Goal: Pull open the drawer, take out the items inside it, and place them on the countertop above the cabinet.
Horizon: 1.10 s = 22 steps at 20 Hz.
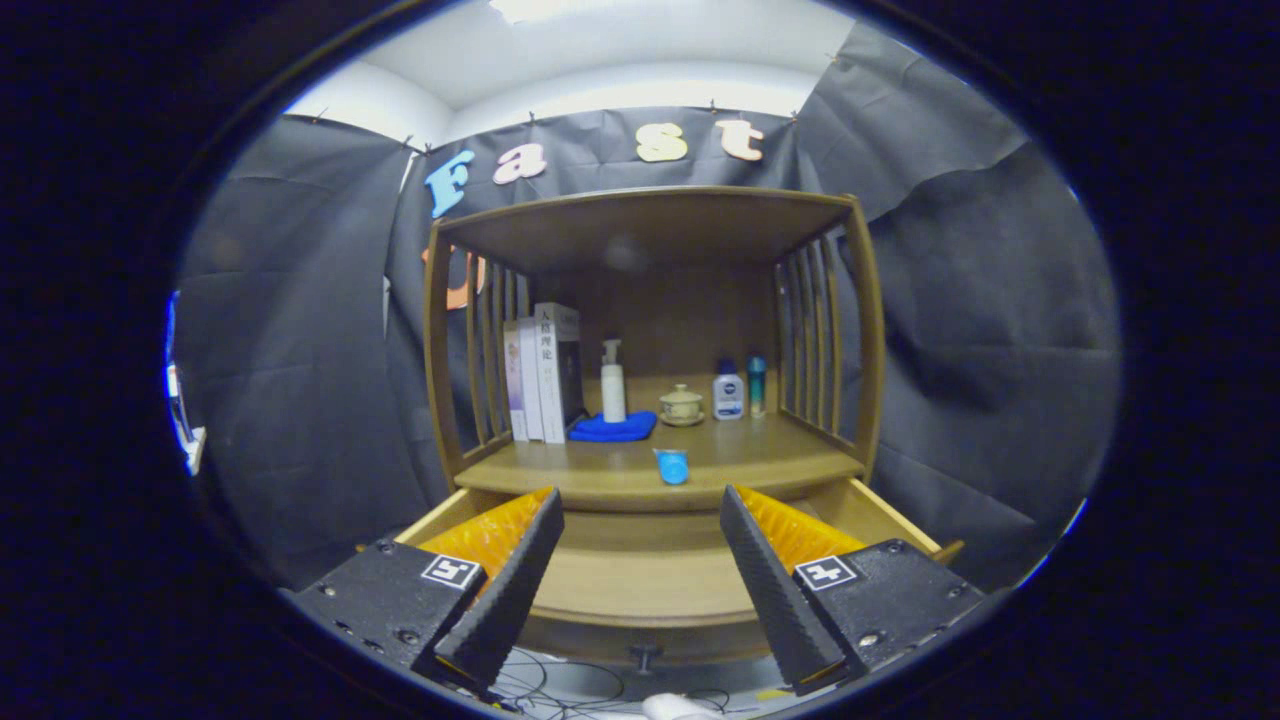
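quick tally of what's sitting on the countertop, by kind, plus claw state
Books: 3
Pump bottle: 1
Blue cloth: 1
Lidded cup on saucer: 1
Small white bottle: 1
Teal bottle: 1
Small blue item near the front edge: 1
Total: 9
Claw: open, fingers spread over the open drawer, holding nothing.

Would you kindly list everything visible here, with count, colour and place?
Wooden cabinet: one, brown, against the black cloth wall.
Pulled-out wooden drawer: one, light brown, open below the countertop, beneath the fingers.
Upright books: about three, white and pale, countertop left.
White pump bottle: one, beside the books.
Folded blue cloth: one, before the pump bottle.
Lidded ceramic cup: one, beige, centre back.
Small bottles: two, white and teal, right back.
Small blue round object: one, countertop front edge.
Gripper: one, fingers open, over the drawer.
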Available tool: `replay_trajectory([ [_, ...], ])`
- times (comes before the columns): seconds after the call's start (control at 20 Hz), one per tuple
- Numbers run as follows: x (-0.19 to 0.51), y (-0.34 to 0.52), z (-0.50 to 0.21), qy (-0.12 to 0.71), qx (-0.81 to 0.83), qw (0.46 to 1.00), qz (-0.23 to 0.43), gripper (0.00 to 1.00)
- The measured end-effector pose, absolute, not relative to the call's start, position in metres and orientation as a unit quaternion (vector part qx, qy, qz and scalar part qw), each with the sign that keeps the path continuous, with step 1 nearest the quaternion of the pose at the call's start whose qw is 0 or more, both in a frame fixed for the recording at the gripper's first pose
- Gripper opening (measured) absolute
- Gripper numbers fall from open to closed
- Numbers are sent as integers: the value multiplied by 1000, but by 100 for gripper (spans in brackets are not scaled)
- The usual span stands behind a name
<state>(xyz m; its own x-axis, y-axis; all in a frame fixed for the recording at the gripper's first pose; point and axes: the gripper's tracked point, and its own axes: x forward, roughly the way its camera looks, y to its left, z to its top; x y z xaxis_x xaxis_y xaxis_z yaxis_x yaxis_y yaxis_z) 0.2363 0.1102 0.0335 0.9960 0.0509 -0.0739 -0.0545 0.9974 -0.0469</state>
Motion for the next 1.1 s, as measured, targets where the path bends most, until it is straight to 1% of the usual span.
replay_trajectory([
  [0.15,213,100,3,39,-33,998,22,99],
  [0.25,202,91,-24,55,-42,998,13,99],
  [0.4,194,89,-57,71,-41,997,2,99],
  [0.55,198,97,-84,93,-42,995,8,99],
  [1.1,239,99,-107,110,-37,993,-9,100],
])
